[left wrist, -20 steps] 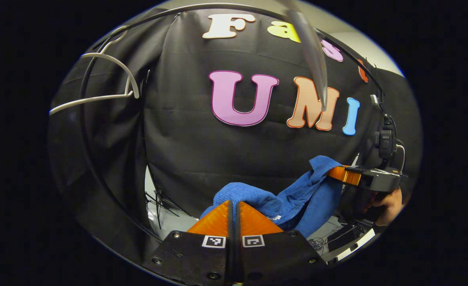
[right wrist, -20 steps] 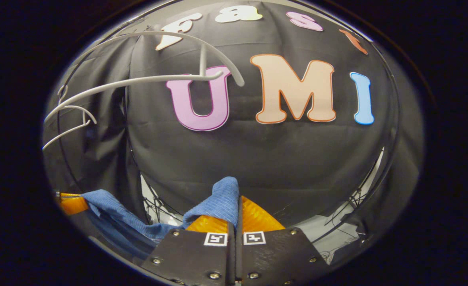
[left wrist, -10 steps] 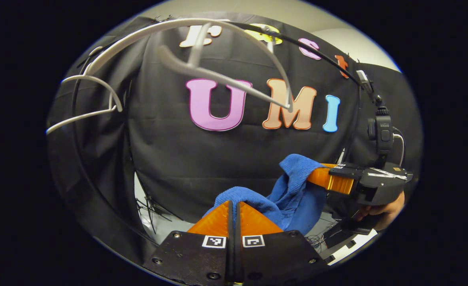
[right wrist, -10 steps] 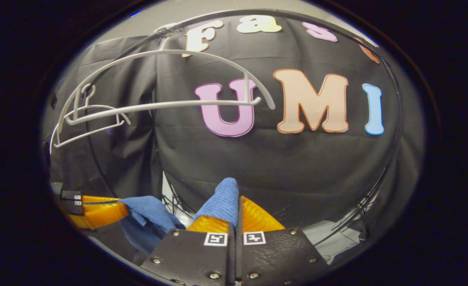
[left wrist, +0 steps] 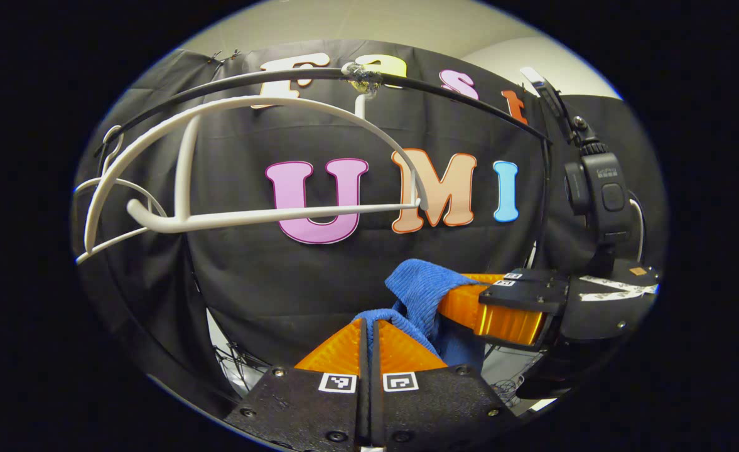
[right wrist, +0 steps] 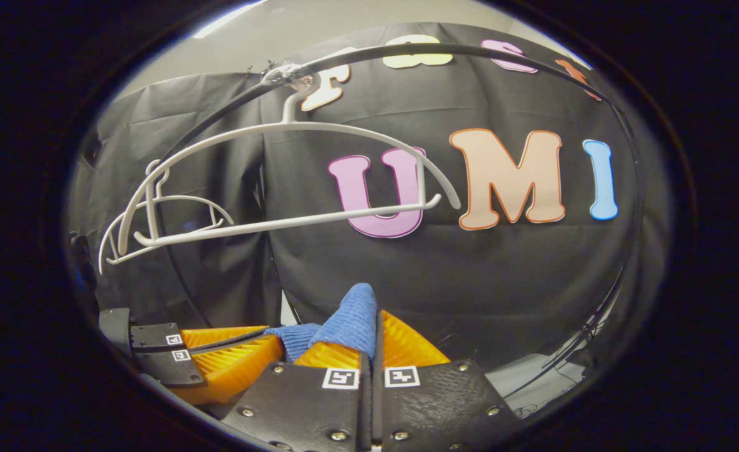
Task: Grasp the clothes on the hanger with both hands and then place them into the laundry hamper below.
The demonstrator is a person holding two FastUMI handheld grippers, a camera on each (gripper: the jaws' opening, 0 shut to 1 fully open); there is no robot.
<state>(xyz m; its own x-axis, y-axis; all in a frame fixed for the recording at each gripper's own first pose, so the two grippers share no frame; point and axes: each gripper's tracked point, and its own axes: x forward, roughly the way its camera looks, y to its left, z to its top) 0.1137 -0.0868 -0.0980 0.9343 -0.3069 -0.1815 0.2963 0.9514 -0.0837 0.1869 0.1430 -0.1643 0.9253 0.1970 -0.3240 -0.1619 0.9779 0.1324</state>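
Together, both claws held the blue cloth (left wrist: 420,292).
Left claw (left wrist: 369,326) and right claw (right wrist: 374,320) were each fully closed on it, below a bare hanger (right wrist: 294,182).

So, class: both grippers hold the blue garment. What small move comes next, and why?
Probably lower both grippers together. The blue garment is off the white hanger, pinched by the left gripper and the right gripper, and the hamper lies below, out of view.
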